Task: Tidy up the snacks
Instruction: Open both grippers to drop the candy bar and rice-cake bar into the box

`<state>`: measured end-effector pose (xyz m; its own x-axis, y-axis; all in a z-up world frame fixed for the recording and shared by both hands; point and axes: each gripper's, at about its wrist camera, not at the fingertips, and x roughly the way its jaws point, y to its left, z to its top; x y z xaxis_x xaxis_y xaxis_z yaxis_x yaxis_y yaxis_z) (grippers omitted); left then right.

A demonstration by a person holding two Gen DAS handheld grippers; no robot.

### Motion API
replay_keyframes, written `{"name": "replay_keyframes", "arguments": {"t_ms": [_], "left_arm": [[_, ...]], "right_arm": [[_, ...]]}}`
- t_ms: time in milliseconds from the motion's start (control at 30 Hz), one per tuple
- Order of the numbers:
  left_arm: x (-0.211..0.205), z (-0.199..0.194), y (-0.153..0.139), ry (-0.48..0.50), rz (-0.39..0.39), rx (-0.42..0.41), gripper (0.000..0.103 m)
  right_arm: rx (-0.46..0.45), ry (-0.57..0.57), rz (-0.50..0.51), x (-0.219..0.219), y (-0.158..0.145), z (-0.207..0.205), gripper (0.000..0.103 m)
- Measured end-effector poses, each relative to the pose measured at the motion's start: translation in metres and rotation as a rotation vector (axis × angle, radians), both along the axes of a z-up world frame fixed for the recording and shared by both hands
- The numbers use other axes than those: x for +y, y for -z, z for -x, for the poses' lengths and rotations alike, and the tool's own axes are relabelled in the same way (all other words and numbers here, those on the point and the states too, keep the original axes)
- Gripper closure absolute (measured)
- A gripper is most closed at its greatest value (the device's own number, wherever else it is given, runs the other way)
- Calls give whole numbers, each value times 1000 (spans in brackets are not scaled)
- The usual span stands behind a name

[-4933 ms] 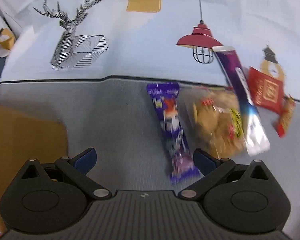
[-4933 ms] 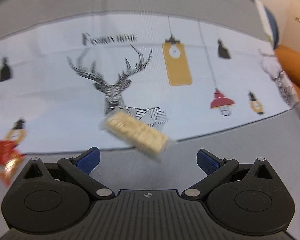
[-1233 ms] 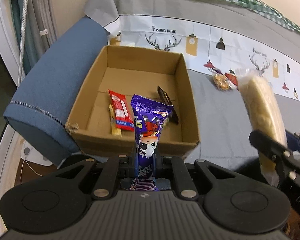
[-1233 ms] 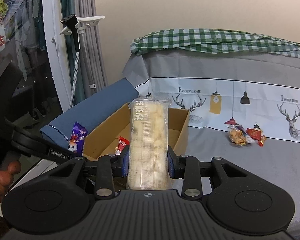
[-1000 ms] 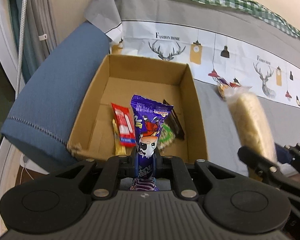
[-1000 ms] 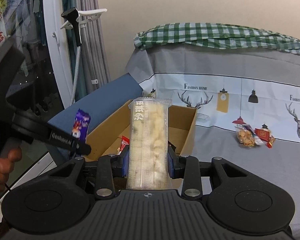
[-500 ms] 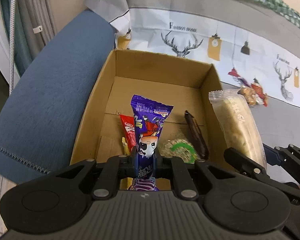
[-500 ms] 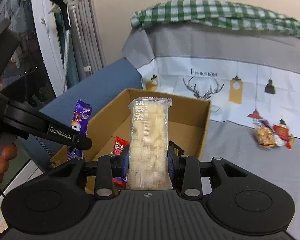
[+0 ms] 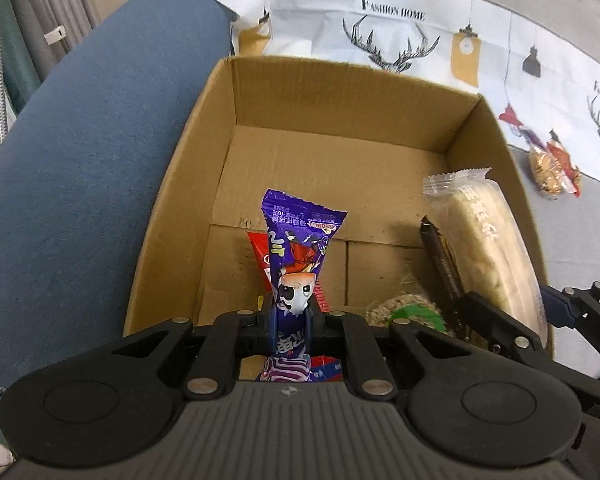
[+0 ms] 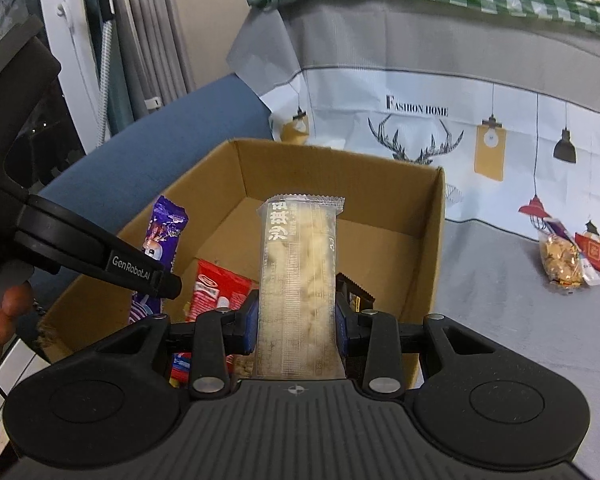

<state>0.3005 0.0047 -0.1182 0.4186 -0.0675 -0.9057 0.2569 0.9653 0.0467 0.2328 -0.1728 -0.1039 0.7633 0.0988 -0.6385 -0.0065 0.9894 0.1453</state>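
— Snacks are being held over the open brown cardboard box (image 9: 340, 92), are they not?

— Yes. A purple foil snack packet with a cartoon face (image 9: 296, 264) is clamped upright between the narrow jaws of the left hand-held gripper (image 9: 290, 320), above the near part of the box.

— And the right hand-held gripper (image 10: 296, 324)?

— A long clear-wrapped pale rice-puff bar (image 10: 298, 276) is gripped by it near its lower end, standing up over the box's right side.

— What is seen inside the box?

— A red snack packet (image 10: 216, 290), a dark brown bar (image 9: 440, 256) and a round green-labelled cake (image 9: 408, 312) are lying on its floor.

— Is anything left outside?

— A small heap of snack packets (image 10: 572, 256) is lying well apart on the grey sofa cover (image 10: 500, 300).
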Motion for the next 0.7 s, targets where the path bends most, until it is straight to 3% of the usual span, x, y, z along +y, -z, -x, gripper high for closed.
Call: {"name": "replay_keyframes", "arguments": {"t_ms": [167, 200, 233, 267, 300, 333, 433, 700], "left_arm": [[-3, -9, 13, -1, -26, 13, 88], [-2, -11, 14, -5, -25, 8, 76], [-1, -12, 13, -11, -23, 8, 36], [0, -13, 12, -23, -18, 11, 13], [4, -12, 8, -50, -15, -5, 1], [9, -8, 2, -76, -8, -46, 0], [19, 4, -10, -76, 17, -69, 0], [27, 85, -23, -103, -90, -105, 0]], "right_arm": [[28, 6, 0, -4, 13, -10, 66], [30, 7, 1, -4, 15, -12, 65], [27, 13, 1, -4, 17, -13, 64], [19, 21, -5, -5, 17, -13, 62], [8, 35, -17, -7, 15, -14, 44], [2, 47, -25, -9, 13, -14, 24], [-23, 50, -39, -12, 4, -7, 15], [26, -2, -34, 4, -15, 48, 12]]}}
